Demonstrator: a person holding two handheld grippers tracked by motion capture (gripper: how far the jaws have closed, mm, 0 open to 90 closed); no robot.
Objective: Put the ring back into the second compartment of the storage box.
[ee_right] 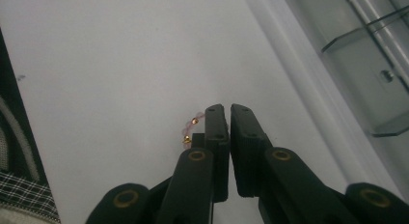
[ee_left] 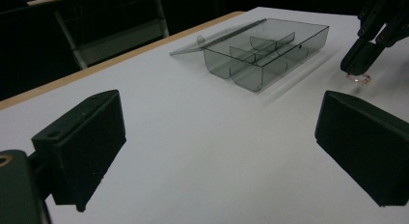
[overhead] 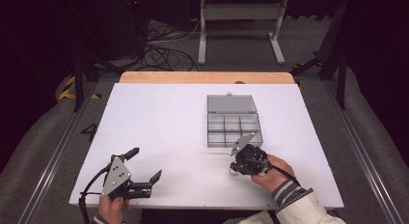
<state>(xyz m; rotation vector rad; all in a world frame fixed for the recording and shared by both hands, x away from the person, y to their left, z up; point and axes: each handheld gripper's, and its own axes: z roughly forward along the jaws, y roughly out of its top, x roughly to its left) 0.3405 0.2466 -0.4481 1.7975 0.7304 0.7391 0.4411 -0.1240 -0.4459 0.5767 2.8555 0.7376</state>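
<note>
My right gripper (ee_right: 226, 113) has its jaws pinched together on a small pink piece with gold beads (ee_right: 190, 130), low over the white table (overhead: 159, 122) just beside the open compartment box (overhead: 234, 127). My left gripper (overhead: 144, 164) rests well apart, jaws wide and holding nothing.

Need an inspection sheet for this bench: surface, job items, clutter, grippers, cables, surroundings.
Surface: white table top, wooden strip along its far edge.
Job's things: grey clear compartment box, lid open and laid back, compartments look empty; small bracelet of pale beads with gold ones on the table, at the right gripper's tips.
Clutter: nothing seen.
Grippers: left gripper open, low near the front edge, nothing between its jaws; right gripper shut at the bracelet, whether it pinches it is unclear.
Cables: one trails from each gripper; a tangle on the floor beyond the table.
Surroundings: grey stand, dark floor, rails on both sides.
</note>
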